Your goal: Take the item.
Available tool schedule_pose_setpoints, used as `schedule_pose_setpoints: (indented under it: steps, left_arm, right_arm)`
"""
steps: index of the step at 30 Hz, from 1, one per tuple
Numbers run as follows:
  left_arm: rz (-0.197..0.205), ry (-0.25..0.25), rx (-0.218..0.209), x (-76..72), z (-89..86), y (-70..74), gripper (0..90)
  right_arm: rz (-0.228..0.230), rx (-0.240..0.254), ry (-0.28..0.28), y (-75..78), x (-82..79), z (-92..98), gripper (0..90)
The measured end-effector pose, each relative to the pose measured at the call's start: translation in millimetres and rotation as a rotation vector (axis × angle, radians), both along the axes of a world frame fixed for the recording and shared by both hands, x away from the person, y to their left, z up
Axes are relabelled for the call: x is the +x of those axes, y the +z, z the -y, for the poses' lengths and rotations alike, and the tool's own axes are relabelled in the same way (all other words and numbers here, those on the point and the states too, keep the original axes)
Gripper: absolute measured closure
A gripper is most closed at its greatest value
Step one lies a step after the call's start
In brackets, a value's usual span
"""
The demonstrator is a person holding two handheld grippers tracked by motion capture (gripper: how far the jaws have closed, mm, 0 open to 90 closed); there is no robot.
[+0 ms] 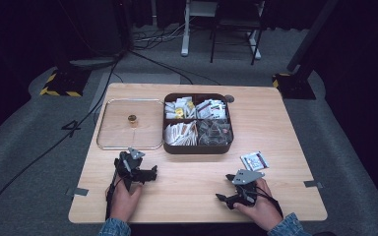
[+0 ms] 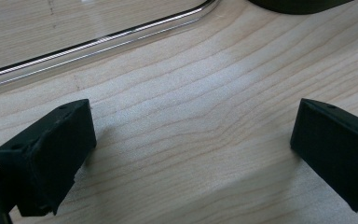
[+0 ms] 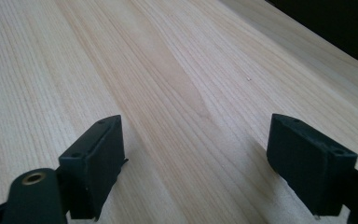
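Both hands are seen at the near edge of the table [image 1: 197,196], each with a gripper resting low over bare wood. One white packet [image 1: 254,161] lies alone on the table, just beyond the right gripper [image 1: 225,198] and apart from the dark divided box [image 1: 198,147], whose four compartments are filled with sachets and tea bags. The clear lid [image 1: 129,124] with its small knob is laid flat just to the left of the box. It is judged that the work with this packet is not yet finished: it is either to be put into a compartment or was just taken out, and nothing is gripped at present. The jaws of the right gripper are spread wide over empty wood. The left gripper [image 1: 152,172] is also wide open and empty, near the corner of the lid.
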State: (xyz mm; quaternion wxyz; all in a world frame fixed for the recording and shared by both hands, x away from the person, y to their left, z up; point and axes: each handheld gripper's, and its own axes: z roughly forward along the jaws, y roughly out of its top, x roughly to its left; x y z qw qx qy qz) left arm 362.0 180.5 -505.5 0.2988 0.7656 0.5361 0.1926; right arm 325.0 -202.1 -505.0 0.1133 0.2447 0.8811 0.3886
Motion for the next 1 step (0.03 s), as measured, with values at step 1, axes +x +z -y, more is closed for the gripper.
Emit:
schedule_pose_setpoints:
  steps: [1]
  left_arm:
    - [0.000, 0.000, 0.000, 0.0, 0.0, 0.0, 0.2]
  right_arm:
    - [0.000, 0.000, 0.000, 0.0, 0.0, 0.0, 19.2]
